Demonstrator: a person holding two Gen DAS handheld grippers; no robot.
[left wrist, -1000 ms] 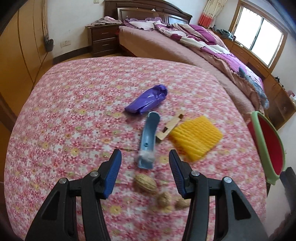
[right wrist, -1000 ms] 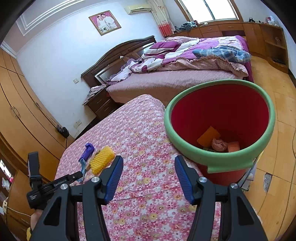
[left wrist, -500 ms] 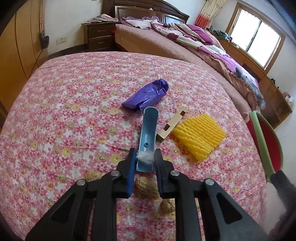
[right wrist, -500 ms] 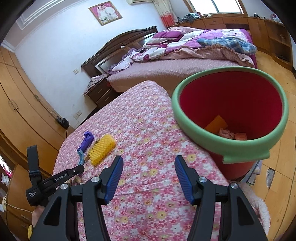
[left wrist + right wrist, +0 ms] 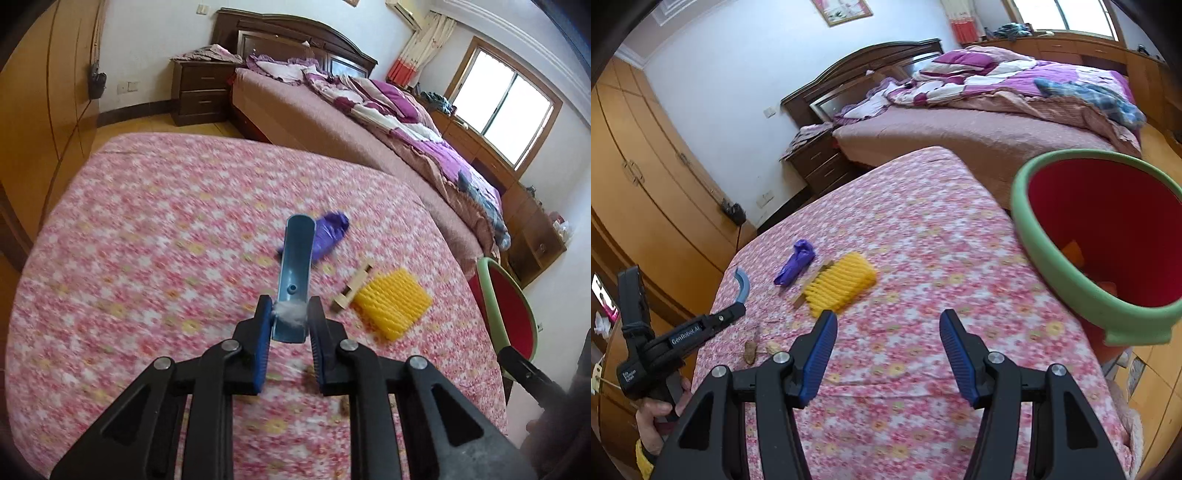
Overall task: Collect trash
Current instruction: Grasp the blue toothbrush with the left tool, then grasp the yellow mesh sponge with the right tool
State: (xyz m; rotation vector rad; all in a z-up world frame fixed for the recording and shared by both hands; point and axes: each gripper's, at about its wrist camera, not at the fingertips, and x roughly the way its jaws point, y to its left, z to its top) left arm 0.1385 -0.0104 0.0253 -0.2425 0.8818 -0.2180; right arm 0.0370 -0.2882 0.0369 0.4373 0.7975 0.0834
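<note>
The left claw (image 5: 290, 334) has just closed and now pinches the near end of a curved light-blue plastic strip (image 5: 295, 269) with a tuft of white fluff on it, holding it lifted above the counter covered in a pink floral cloth (image 5: 147, 240). On the cloth beyond lie a crumpled purple plastic wrapper (image 5: 330, 236), a small pale wooden piece (image 5: 351, 288) and, just beside it, a ribbed yellow plastic pad (image 5: 391, 302). The right claw (image 5: 888, 354) hangs spread and empty over the cloth, near a red plastic bin with a green rim (image 5: 1067, 266) at the counter's edge.
</note>
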